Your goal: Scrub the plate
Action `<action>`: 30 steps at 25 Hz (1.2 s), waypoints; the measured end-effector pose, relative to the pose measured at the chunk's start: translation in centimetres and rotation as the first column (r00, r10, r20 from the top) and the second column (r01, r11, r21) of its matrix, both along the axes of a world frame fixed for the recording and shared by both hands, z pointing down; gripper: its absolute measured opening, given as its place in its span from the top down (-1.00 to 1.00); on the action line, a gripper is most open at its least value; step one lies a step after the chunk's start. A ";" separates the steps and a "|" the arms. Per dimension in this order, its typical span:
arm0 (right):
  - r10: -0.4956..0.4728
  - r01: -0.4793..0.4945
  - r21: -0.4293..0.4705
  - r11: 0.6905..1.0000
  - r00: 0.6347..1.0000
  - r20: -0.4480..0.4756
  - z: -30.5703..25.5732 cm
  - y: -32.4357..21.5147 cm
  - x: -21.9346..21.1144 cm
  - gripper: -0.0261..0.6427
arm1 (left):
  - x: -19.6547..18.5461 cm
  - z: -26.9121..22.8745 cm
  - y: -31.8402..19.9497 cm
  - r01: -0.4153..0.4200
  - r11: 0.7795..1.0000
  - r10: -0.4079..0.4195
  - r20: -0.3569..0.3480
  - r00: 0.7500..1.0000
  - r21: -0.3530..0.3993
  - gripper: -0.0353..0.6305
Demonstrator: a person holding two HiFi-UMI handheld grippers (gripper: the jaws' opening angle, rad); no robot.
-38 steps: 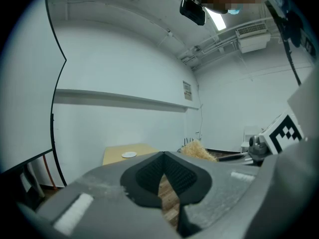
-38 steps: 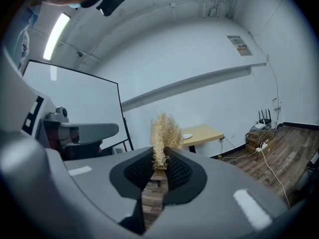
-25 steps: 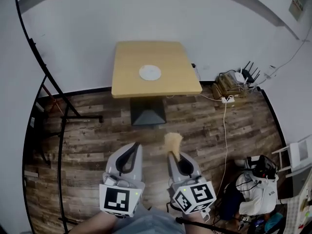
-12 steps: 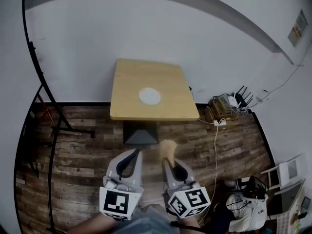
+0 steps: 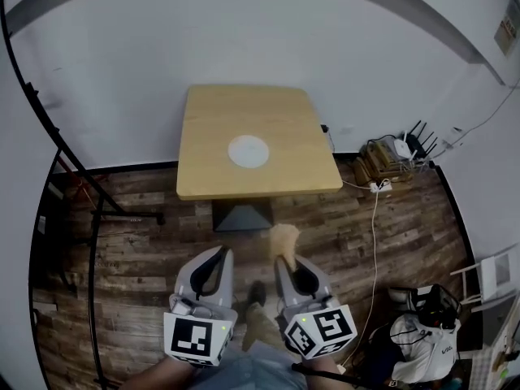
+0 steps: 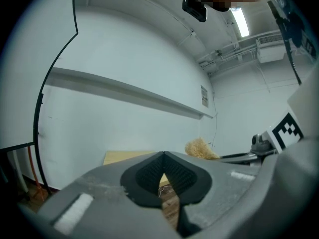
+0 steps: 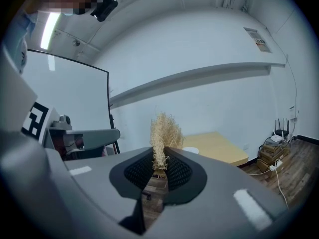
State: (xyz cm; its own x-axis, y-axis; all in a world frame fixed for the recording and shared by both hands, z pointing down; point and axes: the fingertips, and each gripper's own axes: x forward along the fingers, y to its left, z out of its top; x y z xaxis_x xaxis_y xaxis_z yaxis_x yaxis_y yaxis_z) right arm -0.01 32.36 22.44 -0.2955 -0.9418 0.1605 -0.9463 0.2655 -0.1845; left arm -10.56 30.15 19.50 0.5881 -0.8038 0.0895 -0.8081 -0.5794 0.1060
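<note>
A white plate (image 5: 249, 150) lies on the square wooden table (image 5: 211, 120) ahead of me, well beyond both grippers. My right gripper (image 5: 285, 258) is shut on a tan fibrous scrubber (image 5: 284, 237), whose tuft sticks out past the tips. In the right gripper view the scrubber (image 7: 163, 133) stands up between the jaws of that gripper (image 7: 160, 169), with the plate (image 7: 190, 150) small behind it. My left gripper (image 5: 222, 254) is shut and holds nothing; in its own view the left gripper (image 6: 164, 159) has its pads meeting, and the scrubber (image 6: 200, 148) shows to the right.
The table stands against a white wall on a dark pedestal (image 5: 240, 214) over wooden plank floor. A black stand (image 5: 97, 210) rises at the left. Routers and cables (image 5: 394, 157) lie by the wall at the right; a bag (image 5: 426, 331) sits lower right.
Both grippers have moved forward toward the table together, and the table and plate now appear nearer and larger. The right gripper's hold on the scrubber is unchanged.
</note>
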 end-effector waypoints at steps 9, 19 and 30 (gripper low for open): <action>-0.027 0.031 -0.051 0.998 0.997 0.075 2.0 -8.8 6.4 0.78 | 6.0 1.6 -8.5 0.019 0.999 -0.015 0.119 0.993 -0.027 0.83; -0.063 0.066 -0.018 0.998 0.988 0.141 0.8 -16.1 12.2 0.78 | 11.8 -0.4 -14.9 0.049 0.999 -0.048 0.182 0.982 0.001 0.83; -0.127 0.125 0.026 0.992 0.986 0.109 -1.0 -21.7 13.2 0.78 | 12.6 -2.1 -19.4 0.114 0.992 -0.120 0.145 0.982 0.048 0.83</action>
State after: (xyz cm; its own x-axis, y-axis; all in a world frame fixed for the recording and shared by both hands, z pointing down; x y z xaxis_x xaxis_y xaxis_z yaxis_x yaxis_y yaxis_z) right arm 13.23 10.63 21.48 -0.4270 -0.8984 0.1027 -0.8791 0.3859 -0.2797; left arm 2.05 10.72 17.44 0.4724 -0.8709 0.1353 -0.8757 -0.4812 -0.0397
